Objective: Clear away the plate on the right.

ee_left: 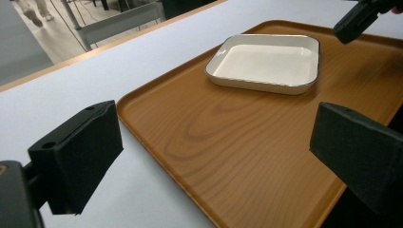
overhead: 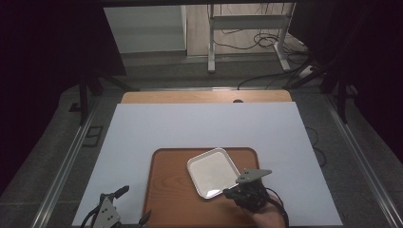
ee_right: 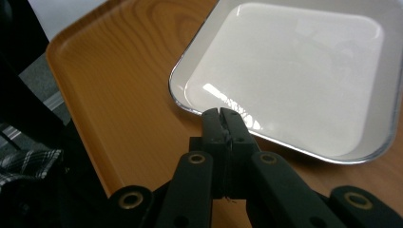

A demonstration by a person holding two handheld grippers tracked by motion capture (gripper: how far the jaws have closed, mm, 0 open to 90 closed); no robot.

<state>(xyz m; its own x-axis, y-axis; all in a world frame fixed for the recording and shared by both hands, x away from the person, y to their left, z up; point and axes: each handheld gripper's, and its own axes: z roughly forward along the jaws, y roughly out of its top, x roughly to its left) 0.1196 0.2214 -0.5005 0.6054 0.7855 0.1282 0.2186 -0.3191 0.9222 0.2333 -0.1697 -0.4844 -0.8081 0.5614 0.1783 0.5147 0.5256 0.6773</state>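
Observation:
A white square dish (overhead: 212, 172) (ee_left: 266, 61) (ee_right: 294, 71) with a thin metal-coloured rim lies empty on a wooden tray (overhead: 166, 190) (ee_left: 214, 142) (ee_right: 119, 71). My right gripper (overhead: 228, 192) (ee_right: 222, 113) is shut, its jaws pressed together with the tips at the dish's near rim; whether they touch it I cannot tell. Its black body (ee_left: 359, 19) shows at the top right of the left gripper view. My left gripper (overhead: 135, 204) (ee_left: 214, 156) stands wide open at the tray's near left corner, nothing between its jaws.
The tray rests on a white sheet (overhead: 204, 128) that covers the table. A strip of bare wood (overhead: 204, 97) shows at the far edge. Beyond it are a metal frame (overhead: 247, 42) and cables on the floor.

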